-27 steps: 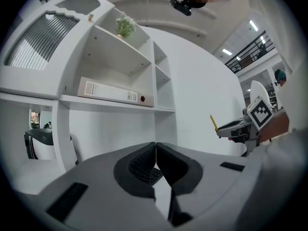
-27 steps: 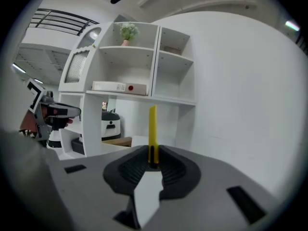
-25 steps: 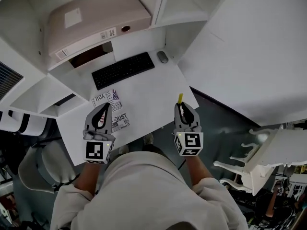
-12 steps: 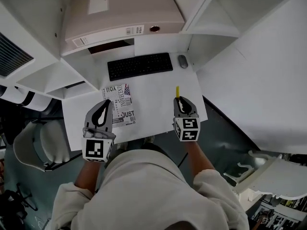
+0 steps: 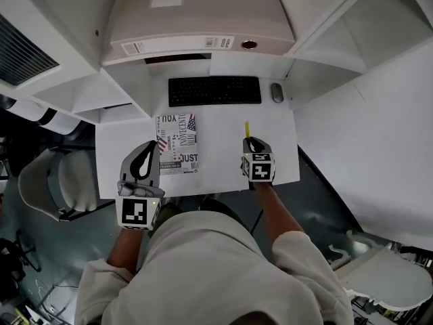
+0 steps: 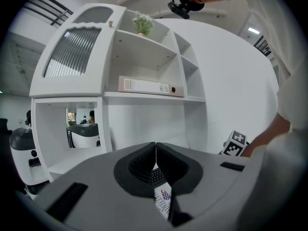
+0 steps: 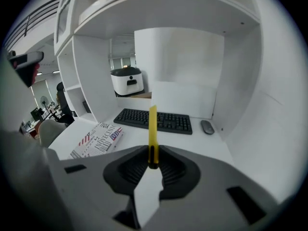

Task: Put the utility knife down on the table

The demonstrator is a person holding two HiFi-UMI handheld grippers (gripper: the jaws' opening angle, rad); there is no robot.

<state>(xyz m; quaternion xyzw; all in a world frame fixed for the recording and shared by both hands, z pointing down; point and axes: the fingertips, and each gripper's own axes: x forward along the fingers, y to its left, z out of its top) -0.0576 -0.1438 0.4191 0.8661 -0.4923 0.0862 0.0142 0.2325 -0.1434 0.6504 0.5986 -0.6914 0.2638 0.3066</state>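
Observation:
A slim yellow utility knife (image 7: pixel 152 129) sticks forward out of my right gripper (image 7: pixel 153 159), whose jaws are shut on its rear end. In the head view the knife (image 5: pixel 247 128) points away from me over the right part of the white table (image 5: pixel 223 164), with the right gripper (image 5: pixel 249 143) low above the tabletop near the front edge. My left gripper (image 5: pixel 151 145) hovers at the table's front left beside a magazine (image 5: pixel 177 143). In the left gripper view that gripper (image 6: pixel 156 147) has its jaws shut together with nothing between them.
A black keyboard (image 5: pixel 214 91) and a grey mouse (image 5: pixel 277 92) lie at the back of the table under a shelf holding a large binder (image 5: pixel 203 19). White shelf walls enclose the desk. Both also show in the right gripper view: keyboard (image 7: pixel 154 120), mouse (image 7: pixel 207 126).
My right gripper has dropped toward the tabletop and tipped downward with the knife still in it. The left gripper has shifted a little beside the magazine.

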